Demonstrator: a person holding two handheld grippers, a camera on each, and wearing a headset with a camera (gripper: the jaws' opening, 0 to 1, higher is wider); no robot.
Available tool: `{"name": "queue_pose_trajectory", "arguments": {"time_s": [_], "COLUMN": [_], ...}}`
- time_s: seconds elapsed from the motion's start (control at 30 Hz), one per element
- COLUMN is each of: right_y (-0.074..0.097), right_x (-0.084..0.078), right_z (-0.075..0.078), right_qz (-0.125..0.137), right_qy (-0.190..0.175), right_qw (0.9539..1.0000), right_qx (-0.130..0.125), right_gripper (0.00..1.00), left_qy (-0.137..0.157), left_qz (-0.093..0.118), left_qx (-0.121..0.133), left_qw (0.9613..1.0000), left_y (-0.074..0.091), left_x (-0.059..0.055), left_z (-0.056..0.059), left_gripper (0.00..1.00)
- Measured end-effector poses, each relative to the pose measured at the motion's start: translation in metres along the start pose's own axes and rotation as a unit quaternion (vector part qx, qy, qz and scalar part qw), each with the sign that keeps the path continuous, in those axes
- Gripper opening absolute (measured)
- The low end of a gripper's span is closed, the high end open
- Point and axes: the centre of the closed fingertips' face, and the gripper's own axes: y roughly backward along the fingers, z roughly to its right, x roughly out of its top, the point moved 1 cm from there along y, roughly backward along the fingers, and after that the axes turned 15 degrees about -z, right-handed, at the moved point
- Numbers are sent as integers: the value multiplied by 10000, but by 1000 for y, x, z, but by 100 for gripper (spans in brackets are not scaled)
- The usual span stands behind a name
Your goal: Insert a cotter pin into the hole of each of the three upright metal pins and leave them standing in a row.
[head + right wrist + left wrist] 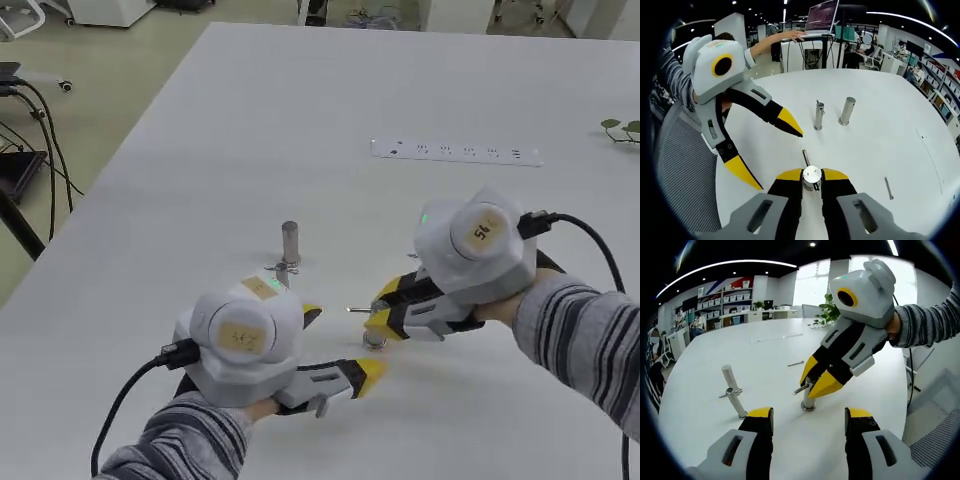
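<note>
My right gripper [812, 177] is shut on the top of an upright metal pin [812, 175], and a cotter pin [805, 156] sticks out of that pin's far side. From the head view, the right gripper [383, 310] sits over the pin's base [375, 340]. The left gripper [809, 416] hangs open just short of this pin [808, 399], holding nothing. Two more metal pins stand beyond: one [819, 115] carries a cotter pin, the other [847, 111] looks bare. A loose cotter pin [888, 187] lies on the table.
The work sits on a wide white table [300, 120]. A white power strip [455, 152] lies at the far right, with plant leaves [620, 128] by the right edge. A person works at a laptop past the table [790, 37].
</note>
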Motion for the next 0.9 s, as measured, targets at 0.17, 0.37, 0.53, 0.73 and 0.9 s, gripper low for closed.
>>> {"name": "queue_pose_trajectory", "arguments": {"time_s": [0.17,0.37,0.53,0.73,0.9], "right_y": [1,-1,-5,-11,-13], "right_x": [4,11,17,22,21], "right_z": [10,19,28,34,32], "right_qz": [-41,-69,-72,-102,-137], "right_qy": [-8,-34,-118,-161,-214], "right_qw": [10000,9999,9999,9998,9997], "right_qx": [-69,-93,-82,-86,-66], "right_gripper": [8,8,8,8,8], "left_qy": [185,162,96,82,69], "left_qz": [113,209,188,240,270], "left_qx": [163,299,364,394,453], "left_qw": [9996,9992,9991,9989,9986], "left_y": [11,21,24,26,25], "left_x": [0,0,-2,-4,-3], "left_z": [-8,-16,-21,-26,-29], "left_gripper": [58,65,70,76,83]}}
